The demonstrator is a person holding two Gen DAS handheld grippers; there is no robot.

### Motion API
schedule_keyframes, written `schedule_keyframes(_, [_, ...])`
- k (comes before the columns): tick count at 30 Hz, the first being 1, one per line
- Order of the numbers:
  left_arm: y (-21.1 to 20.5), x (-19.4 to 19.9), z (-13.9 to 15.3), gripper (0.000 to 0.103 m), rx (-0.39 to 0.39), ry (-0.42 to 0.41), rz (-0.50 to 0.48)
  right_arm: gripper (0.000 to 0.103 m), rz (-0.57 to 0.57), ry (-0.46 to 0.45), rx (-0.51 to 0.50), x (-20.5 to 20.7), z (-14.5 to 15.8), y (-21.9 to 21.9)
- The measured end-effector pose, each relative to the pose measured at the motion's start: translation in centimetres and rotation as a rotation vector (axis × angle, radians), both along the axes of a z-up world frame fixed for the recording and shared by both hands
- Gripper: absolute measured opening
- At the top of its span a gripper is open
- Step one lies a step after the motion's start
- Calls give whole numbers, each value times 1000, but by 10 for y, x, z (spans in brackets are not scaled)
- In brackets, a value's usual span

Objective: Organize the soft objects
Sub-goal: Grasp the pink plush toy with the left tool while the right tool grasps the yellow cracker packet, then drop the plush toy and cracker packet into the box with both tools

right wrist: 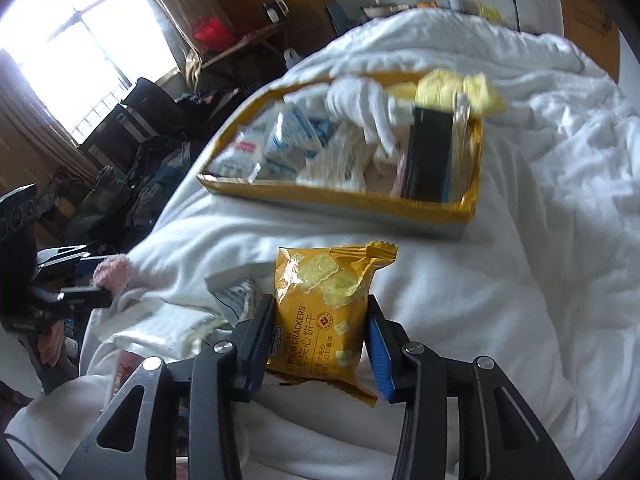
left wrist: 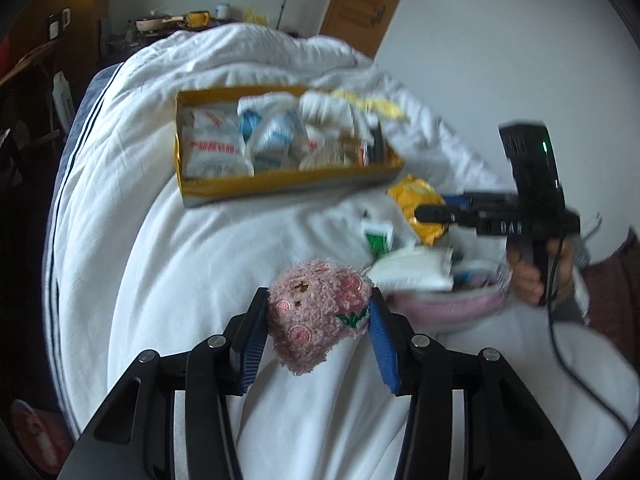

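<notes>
the left tool (left wrist: 318, 322) is gripping a pink plush (left wrist: 318, 316) and the right tool (right wrist: 320, 332) a cracker packet (right wrist: 324, 312), both probably heading next into the yellow box (right wrist: 340, 200).

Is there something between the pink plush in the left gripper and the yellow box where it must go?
Nothing visible blocks it. Only bare white duvet lies between the pink plush and the yellow box, which is already quite full.

Yellow cracker packet (right wrist: 324, 312) reads "CHEESE SANDWICH CRACKERS"
</notes>
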State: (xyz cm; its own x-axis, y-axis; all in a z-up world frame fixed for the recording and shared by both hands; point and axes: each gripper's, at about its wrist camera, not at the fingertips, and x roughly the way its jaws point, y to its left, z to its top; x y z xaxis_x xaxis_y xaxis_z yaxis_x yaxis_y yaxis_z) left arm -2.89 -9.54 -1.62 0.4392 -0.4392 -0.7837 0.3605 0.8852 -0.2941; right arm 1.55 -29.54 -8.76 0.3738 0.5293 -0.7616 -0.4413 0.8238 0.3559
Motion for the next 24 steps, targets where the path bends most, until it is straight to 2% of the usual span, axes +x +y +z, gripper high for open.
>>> schedule_keyframes(7, [3, 10, 5, 46, -82, -40, 63, 46, -4, -111, 42, -8, 28, -5])
schedule_keyframes(11, [3, 21, 12, 46, -86, -65, 111, 46, -2, -138, 56, -6, 36, -3])
schedule_keyframes(16, [-3, 68, 17, 46, 2, -99, 193, 46, -4, -216, 44, 12, 54, 13])
schedule_keyframes(20, [-1, 118, 10, 46, 4, -97, 251, 46, -39, -270, 34, 38, 61, 28])
schedule_keyframes(24, [4, 157, -5, 46, -14, -101, 309, 46, -56, -239, 30, 76, 45, 45])
